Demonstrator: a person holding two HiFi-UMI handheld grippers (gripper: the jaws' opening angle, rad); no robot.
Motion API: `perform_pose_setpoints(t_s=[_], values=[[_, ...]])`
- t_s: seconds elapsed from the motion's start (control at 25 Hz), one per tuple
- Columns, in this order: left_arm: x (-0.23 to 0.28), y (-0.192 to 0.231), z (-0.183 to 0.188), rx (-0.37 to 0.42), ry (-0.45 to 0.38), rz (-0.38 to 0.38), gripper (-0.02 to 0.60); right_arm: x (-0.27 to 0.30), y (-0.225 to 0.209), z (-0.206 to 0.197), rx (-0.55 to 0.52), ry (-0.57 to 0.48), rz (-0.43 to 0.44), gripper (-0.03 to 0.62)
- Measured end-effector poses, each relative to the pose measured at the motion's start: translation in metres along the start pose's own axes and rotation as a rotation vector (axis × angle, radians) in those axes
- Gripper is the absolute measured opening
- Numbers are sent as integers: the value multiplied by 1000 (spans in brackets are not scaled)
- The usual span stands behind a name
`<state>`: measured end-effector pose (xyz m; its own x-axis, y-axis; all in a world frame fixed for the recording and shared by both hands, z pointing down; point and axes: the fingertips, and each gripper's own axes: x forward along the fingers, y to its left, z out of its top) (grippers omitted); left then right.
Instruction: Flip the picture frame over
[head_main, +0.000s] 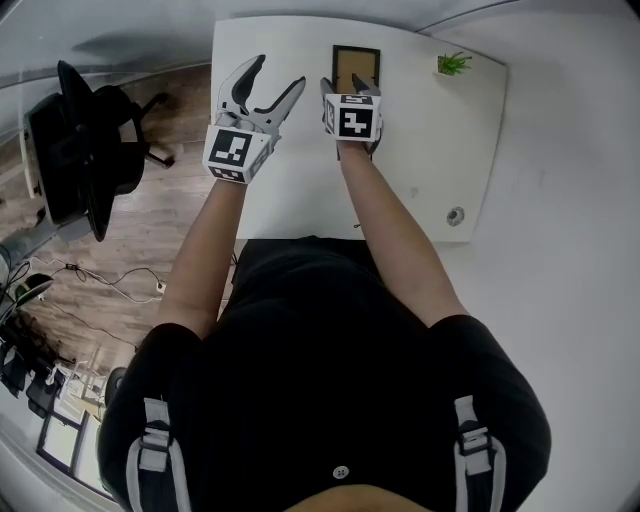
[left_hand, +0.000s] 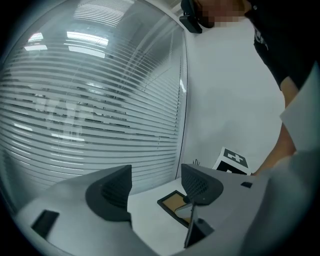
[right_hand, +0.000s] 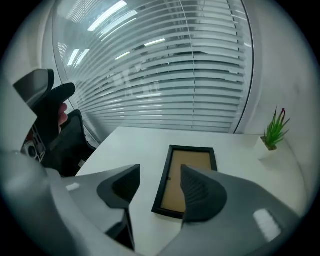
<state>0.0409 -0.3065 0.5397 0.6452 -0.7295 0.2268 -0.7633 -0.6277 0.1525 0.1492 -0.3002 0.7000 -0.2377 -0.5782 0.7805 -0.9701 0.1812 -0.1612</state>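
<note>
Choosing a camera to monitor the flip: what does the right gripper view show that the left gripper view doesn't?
Only the right gripper view: the whole picture frame, brown face up, a potted plant and an office chair. Only the left gripper view: a marker cube and the person's forearm; the frame is partly hidden by a jaw. Both: the white table, blinds, open jaws gripping nothing.

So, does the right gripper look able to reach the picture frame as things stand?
Probably yes. The right gripper hangs over the near edge of the picture frame, jaws apart and empty; it lies flat on the table, nothing in the way.
</note>
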Motion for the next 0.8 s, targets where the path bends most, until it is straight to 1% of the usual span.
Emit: perform_pose_setpoints(t_s=[0.08, 0.28, 0.48, 0.64, 0.8], values=[[4, 3, -8, -3, 30, 2, 313, 7, -1, -5, -1, 22, -12, 259], [9, 8, -22, -17, 58, -1, 314, 19, -5, -14, -5, 71, -45, 233], [16, 9, -27, -40, 37, -7, 314, 32, -4, -23, 14, 94, -44, 210], [18, 12, -30, -49, 44, -6, 314, 33, -5, -25, 15, 102, -72, 158], [17, 14, -35, -56, 53, -6, 313, 36, -4, -29, 22, 110, -83, 156]])
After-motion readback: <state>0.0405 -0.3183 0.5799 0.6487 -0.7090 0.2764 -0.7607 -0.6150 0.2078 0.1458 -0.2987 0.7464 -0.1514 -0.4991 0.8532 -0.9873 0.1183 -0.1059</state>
